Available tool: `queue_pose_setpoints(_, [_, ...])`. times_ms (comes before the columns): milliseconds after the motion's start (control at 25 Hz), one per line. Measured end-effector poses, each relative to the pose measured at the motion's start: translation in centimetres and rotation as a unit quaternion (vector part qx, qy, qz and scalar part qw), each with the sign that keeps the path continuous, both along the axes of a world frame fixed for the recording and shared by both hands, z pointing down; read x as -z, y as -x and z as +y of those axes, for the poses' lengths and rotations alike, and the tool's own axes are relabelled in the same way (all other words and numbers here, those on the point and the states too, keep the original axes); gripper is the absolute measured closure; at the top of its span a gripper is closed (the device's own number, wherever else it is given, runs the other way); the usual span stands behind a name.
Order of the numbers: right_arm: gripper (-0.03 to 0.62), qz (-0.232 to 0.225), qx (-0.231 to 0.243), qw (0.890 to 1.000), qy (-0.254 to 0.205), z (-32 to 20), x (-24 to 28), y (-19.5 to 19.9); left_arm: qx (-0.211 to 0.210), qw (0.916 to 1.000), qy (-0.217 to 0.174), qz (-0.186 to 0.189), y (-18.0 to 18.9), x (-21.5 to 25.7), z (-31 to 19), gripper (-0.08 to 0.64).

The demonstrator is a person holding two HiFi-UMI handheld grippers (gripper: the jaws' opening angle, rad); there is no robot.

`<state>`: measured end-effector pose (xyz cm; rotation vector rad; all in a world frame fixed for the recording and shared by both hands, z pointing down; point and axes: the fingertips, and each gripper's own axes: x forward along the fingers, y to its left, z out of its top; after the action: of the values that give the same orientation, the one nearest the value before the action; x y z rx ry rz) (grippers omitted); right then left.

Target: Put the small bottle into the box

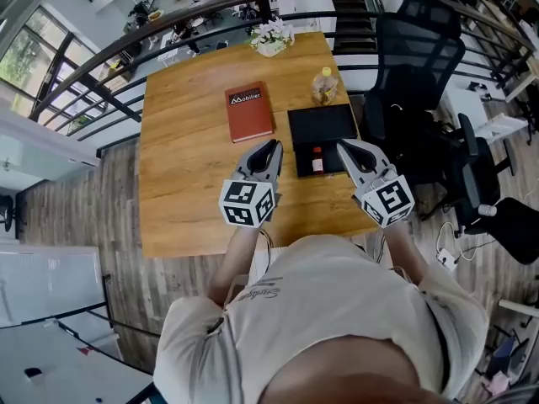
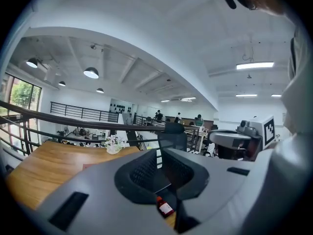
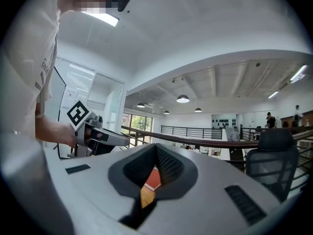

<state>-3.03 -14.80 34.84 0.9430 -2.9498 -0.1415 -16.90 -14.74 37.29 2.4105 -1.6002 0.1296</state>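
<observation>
L gripper (image 2: 159,152): jaws closed tip to tip, nothing gripped. Thru the gap under the pads you can see the small bottle (image 2: 165,207), red cap, lying below and not touched. R gripper (image 3: 156,148): jaws also together, empty; thru its gap shows a bit of the red book (image 3: 153,179) and bare wood.

Head view: both grippers hover over the near edge of the wooden table (image 1: 185,167), L just left of the black box (image 1: 322,124), R at its near right corner, tips angled in toward each other. Small bottle sits inside the box outline, close to the near edge, between the 2 gripper tips but apart from both. Red book lies flat just left of the box. A yellowish bottle (image 1: 325,86) stands upright right behind the box. White flowers (image 1: 272,38) at the far table edge. Black office chair (image 1: 413,57) to the right of the table
</observation>
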Motion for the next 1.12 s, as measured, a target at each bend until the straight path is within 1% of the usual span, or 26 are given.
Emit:
queue_pose_setpoints(160, [0.598, -0.004, 0.002, 1.0, 0.0, -0.1, 0.1, -0.3, -0.008, 0.9999, 0.01, -0.006, -0.7, -0.5, 0.3, 0.517])
queue_pose_setpoints(280, [0.598, -0.009, 0.005, 1.0, 0.011, 0.0, -0.5, -0.4, -0.004, 0.9999, 0.014, -0.005, -0.7, -0.9, 0.7, 0.517])
queue_pose_setpoints(600, [0.598, 0.001, 0.021, 1.0, 0.017, 0.7, -0.8, 0.6, 0.042, 0.9991, 0.001, 0.006, 1.8, -0.2, 1.2, 0.517])
queue_pose_setpoints(800, [0.598, 0.02, 0.038, 0.999, 0.019, 1.3, -1.4, 1.1, 0.056, 0.9981, 0.016, 0.02, 2.2, -1.7, 2.1, 0.517])
queue_pose_setpoints(960, [0.598, 0.063, 0.029, 0.997, -0.02, 1.6, -1.8, 1.7, 0.07, 0.997, 0.02, 0.028, 2.9, -2.4, 2.7, 0.517])
queue_pose_setpoints(1000, [0.598, 0.067, 0.032, 0.997, -0.021, 1.7, -1.9, 1.9, 0.076, 0.9965, 0.019, 0.029, 3.3, -2.5, 2.8, 0.517])
queue_pose_setpoints(1120, [0.598, 0.058, 0.042, 0.997, -0.01, 1.9, -2.1, 2.5, 0.087, 0.9954, 0.016, 0.036, 4.1, -2.4, 3.2, 0.517])
